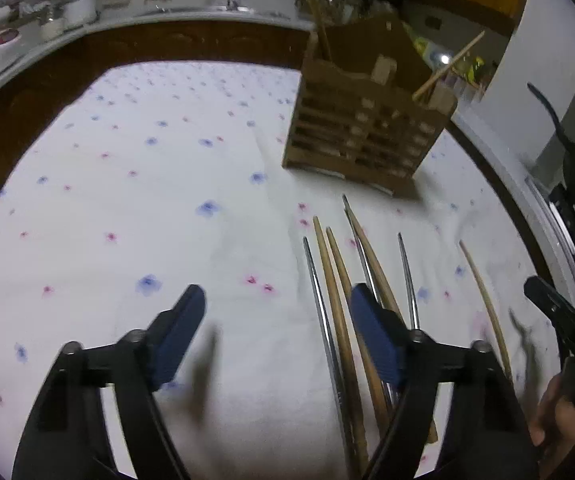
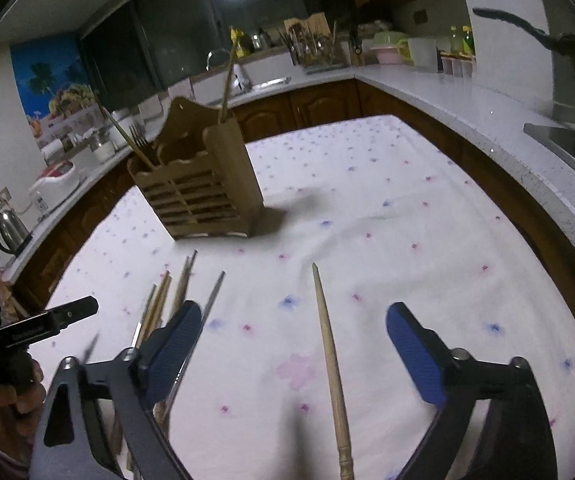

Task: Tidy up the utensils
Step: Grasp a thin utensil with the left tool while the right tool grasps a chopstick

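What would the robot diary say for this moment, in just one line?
left gripper open, empty | right gripper open over lone wooden chopstick | chopstick pile on cloth | wooden holder has two chopsticks

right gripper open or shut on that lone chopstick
Open. The right gripper has its blue pads spread wide; the lone wooden chopstick lies untouched on the tablecloth between them.

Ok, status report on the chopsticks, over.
Both grippers open, empty: left gripper, right gripper. Lone wooden chopstick between right's fingers. Bundle on cloth. Holder upright, path unobstructed.
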Demonstrator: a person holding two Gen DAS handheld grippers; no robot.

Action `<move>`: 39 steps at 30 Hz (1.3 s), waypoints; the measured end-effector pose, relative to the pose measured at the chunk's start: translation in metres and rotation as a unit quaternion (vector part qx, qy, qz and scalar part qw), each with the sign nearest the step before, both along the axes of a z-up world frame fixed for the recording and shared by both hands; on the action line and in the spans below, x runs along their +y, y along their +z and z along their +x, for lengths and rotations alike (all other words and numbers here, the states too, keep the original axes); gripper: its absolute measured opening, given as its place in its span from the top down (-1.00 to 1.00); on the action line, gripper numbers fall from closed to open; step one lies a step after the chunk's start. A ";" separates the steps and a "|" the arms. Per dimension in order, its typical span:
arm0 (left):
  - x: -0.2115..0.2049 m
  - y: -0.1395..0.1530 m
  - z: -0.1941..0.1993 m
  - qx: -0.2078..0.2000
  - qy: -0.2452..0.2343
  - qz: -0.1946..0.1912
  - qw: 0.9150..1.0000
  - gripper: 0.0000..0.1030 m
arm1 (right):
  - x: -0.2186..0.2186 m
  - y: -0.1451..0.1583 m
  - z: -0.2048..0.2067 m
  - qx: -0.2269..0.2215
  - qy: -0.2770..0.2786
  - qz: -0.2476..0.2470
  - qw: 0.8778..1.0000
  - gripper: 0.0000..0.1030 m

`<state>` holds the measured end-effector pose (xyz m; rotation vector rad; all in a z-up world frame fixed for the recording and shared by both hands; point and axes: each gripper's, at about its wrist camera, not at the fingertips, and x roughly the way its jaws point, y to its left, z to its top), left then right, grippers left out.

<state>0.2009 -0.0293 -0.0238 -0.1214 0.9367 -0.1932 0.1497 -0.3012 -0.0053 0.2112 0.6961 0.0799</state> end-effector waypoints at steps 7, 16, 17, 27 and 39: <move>-0.015 -0.016 0.027 0.033 -0.016 0.010 0.999 -0.04 | 0.001 -0.015 0.021 0.035 0.006 -0.017 0.999 -0.30; -0.031 -0.029 0.048 0.050 -0.034 0.033 0.998 0.45 | -0.001 -0.037 0.050 0.079 0.002 -0.038 0.996 0.24; -0.033 -0.029 0.049 0.050 -0.036 0.037 0.997 0.45 | 0.000 -0.039 0.053 0.083 0.003 -0.042 0.996 0.29; -0.052 -0.031 0.044 0.029 -0.082 0.103 0.991 0.80 | 0.009 -0.046 0.073 0.105 0.012 -0.084 0.991 0.85; -0.017 -0.012 0.034 0.019 -0.076 0.013 0.997 0.92 | 0.014 -0.023 0.056 0.079 0.029 -0.045 0.995 0.89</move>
